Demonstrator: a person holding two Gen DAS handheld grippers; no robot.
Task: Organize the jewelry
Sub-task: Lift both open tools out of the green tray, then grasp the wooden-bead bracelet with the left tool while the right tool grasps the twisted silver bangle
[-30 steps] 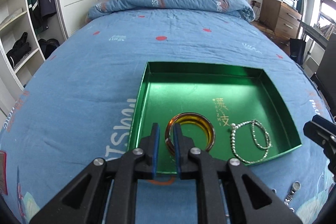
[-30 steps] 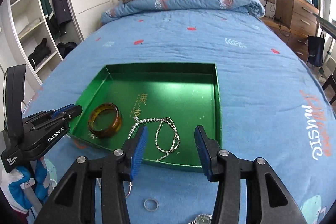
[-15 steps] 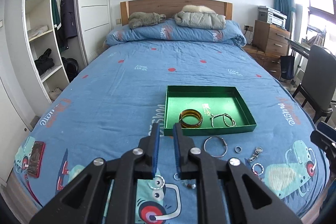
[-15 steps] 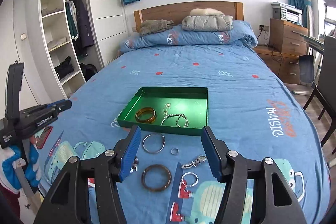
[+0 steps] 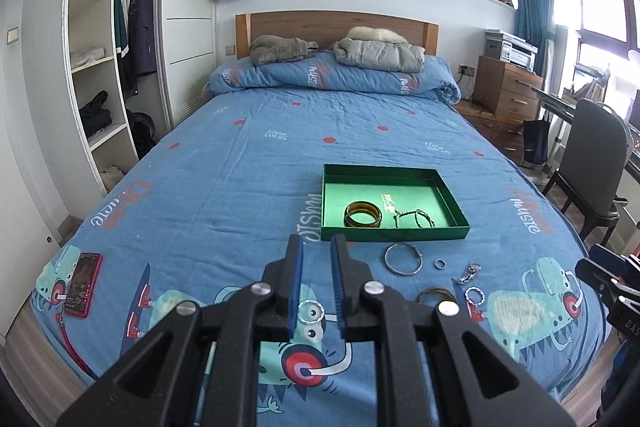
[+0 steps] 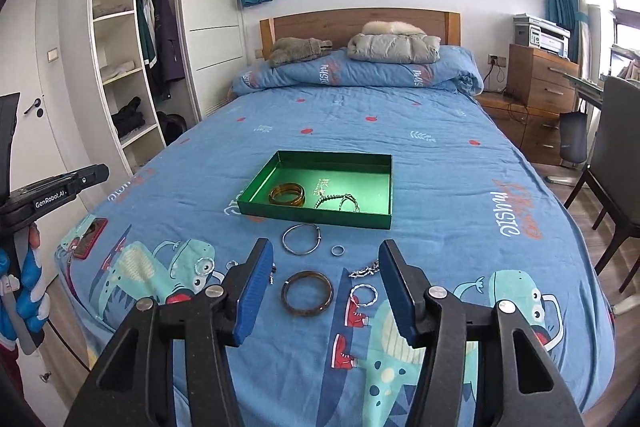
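Our left gripper point(image 5: 314, 259) holds nothing, jaws nearly together; our right gripper point(image 6: 326, 263) is empty too, jaws apart and just closing a little. Ahead of both sits the green tray point(image 6: 256, 183) with an amber bangle point(image 6: 286, 194) and what looks like a beaded chain point(image 6: 338, 202); loose rings lie nearer us.

The green tray point(image 6: 316, 213) has a glossy, foil-like inside that catches the light, and the amber bangle point(image 6: 287, 194) in it looks like smooth, translucent resin. On the matt, quilted cotton bedspread point(image 6: 440, 179) lie a shiny silver metal bangle point(image 6: 301, 238) and a darker glossy bangle point(image 6: 307, 293). The headboard point(image 6: 360, 23) is smooth wood
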